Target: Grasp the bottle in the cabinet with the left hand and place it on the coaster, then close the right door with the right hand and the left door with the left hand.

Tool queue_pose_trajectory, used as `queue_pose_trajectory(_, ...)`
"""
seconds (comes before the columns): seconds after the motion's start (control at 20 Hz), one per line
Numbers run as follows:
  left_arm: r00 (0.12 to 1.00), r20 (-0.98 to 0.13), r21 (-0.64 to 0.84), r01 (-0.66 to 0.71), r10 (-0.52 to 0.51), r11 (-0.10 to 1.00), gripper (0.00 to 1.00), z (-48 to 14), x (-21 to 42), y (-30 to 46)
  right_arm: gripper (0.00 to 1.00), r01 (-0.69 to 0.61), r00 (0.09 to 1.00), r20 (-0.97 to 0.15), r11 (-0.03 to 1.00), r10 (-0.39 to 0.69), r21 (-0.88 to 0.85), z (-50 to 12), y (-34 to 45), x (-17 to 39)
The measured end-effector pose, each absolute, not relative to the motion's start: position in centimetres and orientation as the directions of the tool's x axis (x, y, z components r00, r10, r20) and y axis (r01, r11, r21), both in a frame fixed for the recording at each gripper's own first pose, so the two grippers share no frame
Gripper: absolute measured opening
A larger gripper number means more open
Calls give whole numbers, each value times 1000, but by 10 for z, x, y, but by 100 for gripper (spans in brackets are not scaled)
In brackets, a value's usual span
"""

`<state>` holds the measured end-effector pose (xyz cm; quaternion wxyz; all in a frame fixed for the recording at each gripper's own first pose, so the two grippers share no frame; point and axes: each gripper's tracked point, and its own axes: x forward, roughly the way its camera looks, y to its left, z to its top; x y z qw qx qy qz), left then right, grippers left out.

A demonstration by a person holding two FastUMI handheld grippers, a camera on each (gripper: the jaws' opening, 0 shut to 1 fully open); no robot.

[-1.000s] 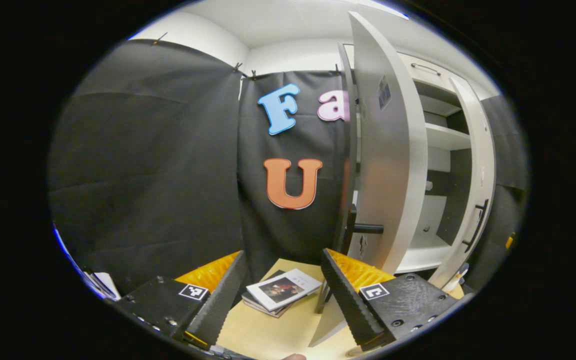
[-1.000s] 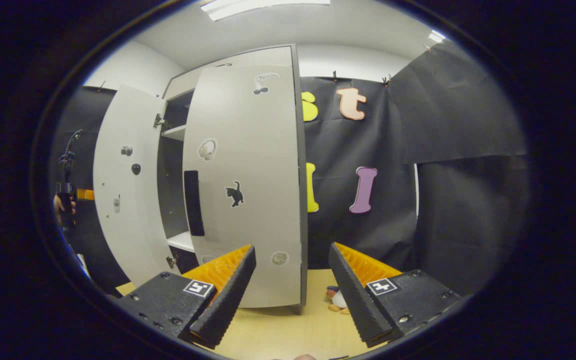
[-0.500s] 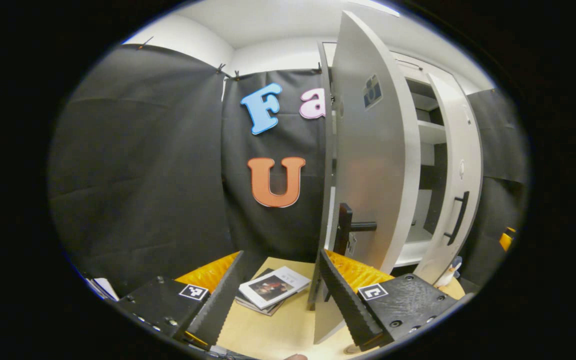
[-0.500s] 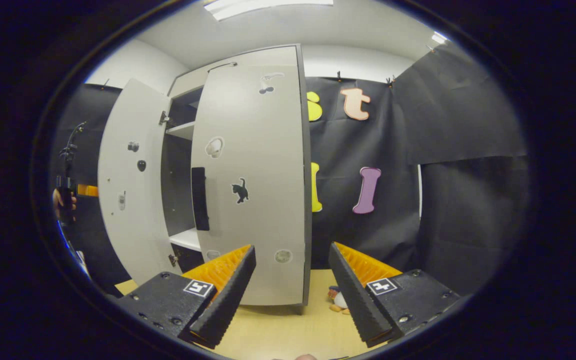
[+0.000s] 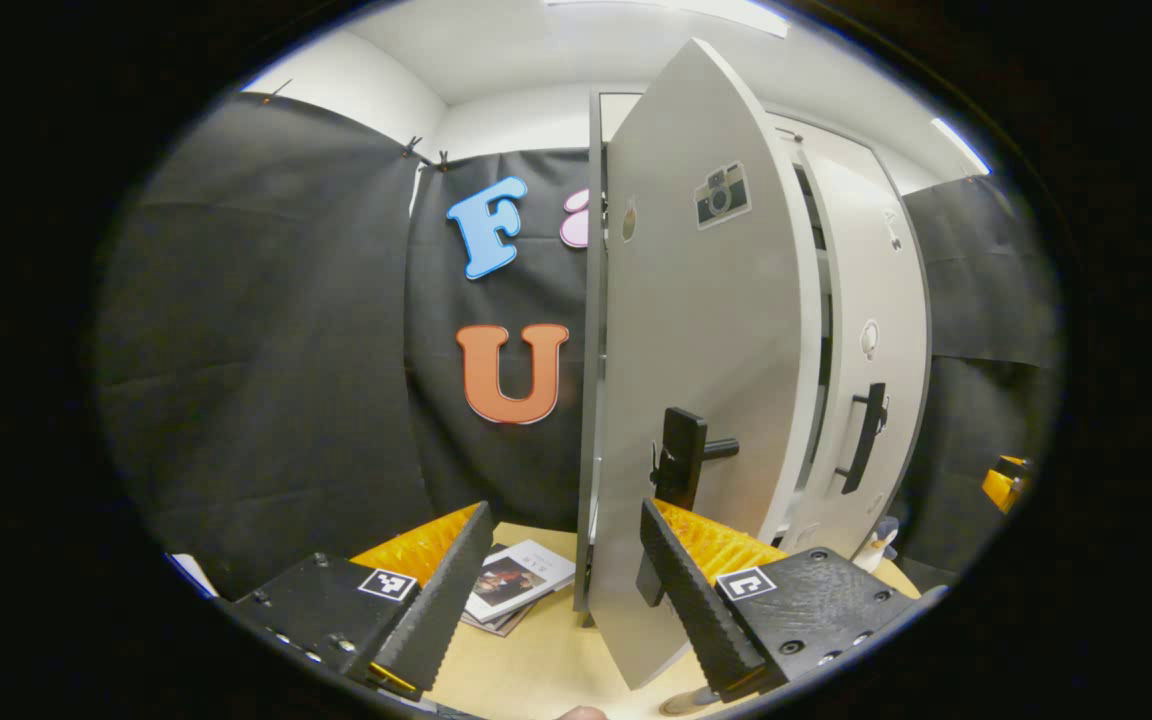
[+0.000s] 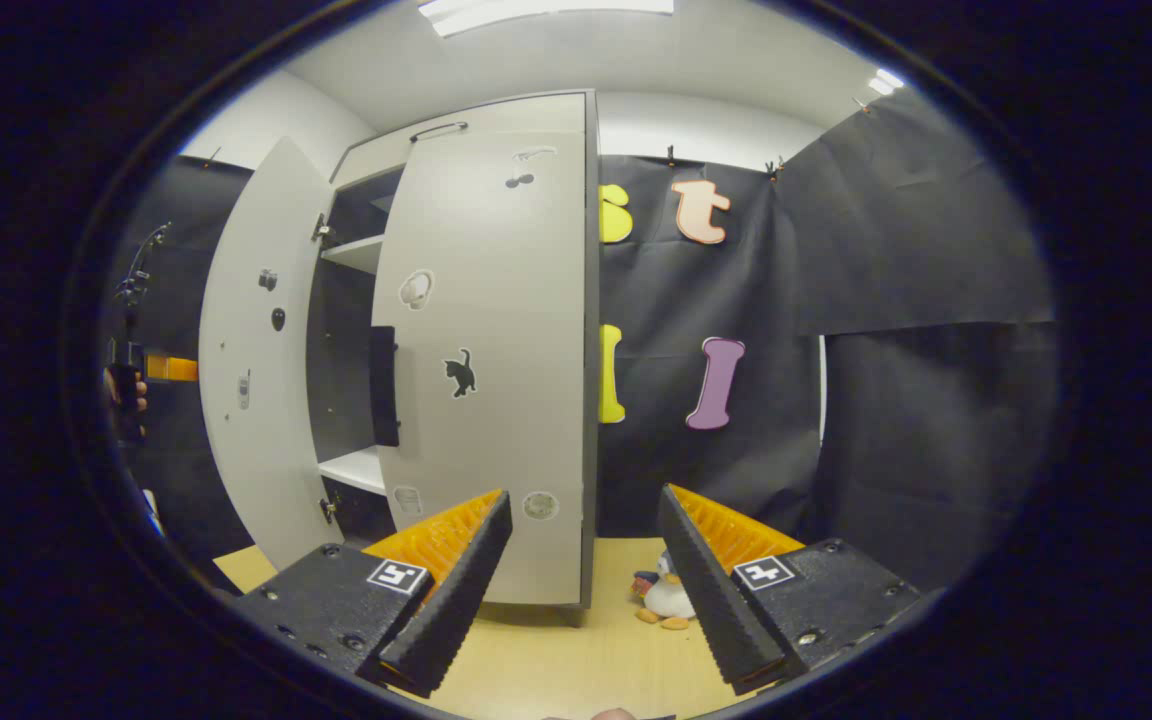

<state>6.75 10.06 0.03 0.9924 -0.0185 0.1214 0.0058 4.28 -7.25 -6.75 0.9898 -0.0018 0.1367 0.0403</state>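
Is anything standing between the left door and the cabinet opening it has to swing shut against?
Nothing visible does. In the right gripper view the left door stands ajar beside the nearly shut right door, with only a bare shelf in the gap.

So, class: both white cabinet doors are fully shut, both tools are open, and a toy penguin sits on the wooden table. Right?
Not quite. The left white cabinet door stands ajar, as the right gripper view shows; the shelves show behind it. The rest holds.
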Motion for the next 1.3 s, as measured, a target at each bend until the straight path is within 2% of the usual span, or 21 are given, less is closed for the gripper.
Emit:
queue_pose_trajectory(0.35, 968, -241, -116, 49, -76, 992, 100, -4, 71, 71, 96, -64, 960, -273, 998, 61, -1, -66, -81, 37)
queue_pose_trajectory(0.4, 968, -239, -110, 56, -81, 992, 93, -5, 73, 68, 94, -63, 960, -273, 998, 59, -4, -66, -81, 35)
queue_pose_trajectory(0.5, 968, -236, -117, 59, -86, 991, 93, -8, 77, 62, 96, -50, 961, -273, 999, 45, -12, -66, -85, 34)
queue_pose_trajectory(0.55, 967, -240, -124, 62, -91, 990, 100, -9, 78, 58, 97, -43, 961, -275, 999, 38, -13, -66, -88, 31)
queue_pose_trajectory(0.65, 963, -244, -145, 76, -110, 987, 100, -11, 81, 47, 96, -29, 961, -275, 1000, 25, -12, -66, -95, 26)
queue_pose_trajectory(0.7, 963, -241, -151, 87, -122, 985, 94, -10, 82, 42, 94, -24, 962, -274, 1000, 20, -11, -65, -98, 24)
queue_pose_trajectory(0.75, 960, -240, -157, 106, -142, 982, 94, -10, 84, 35, 96, -16, 962, -273, 1000, 13, -10, -65, -101, 20)
queue_pose_trajectory(0.8, 958, -237, -158, 125, -160, 980, 100, -11, 84, 29, 96, -11, 962, -273, 1000, 8, -10, -64, -103, 18)
queue_pose_trajectory(0.95, 962, -204, -144, 154, -182, 977, 95, -6, 83, 21, 96, 2, 965, -261, 1000, -4, -11, -59, -108, 13)
queue_pose_trajectory(1.05, 960, -203, -143, 167, -194, 975, 98, -5, 79, 14, 96, 1, 968, -252, 1000, -4, -11, -53, -108, 11)
queue_pose_trajectory(1.1, 959, -200, -141, 173, -200, 975, 95, -4, 76, 11, 97, -2, 969, -247, 1000, -1, -10, -50, -107, 10)
queue_pose_trajectory(1.25, 963, -184, -125, 177, -198, 976, 95, 5, 70, 9, 96, -22, 975, -220, 1000, 19, -11, -38, -99, 10)
queue_pose_trajectory(1.3, 965, -179, -117, 174, -193, 978, 92, 8, 68, 9, 96, -32, 977, -213, 999, 29, -10, -32, -93, 12)
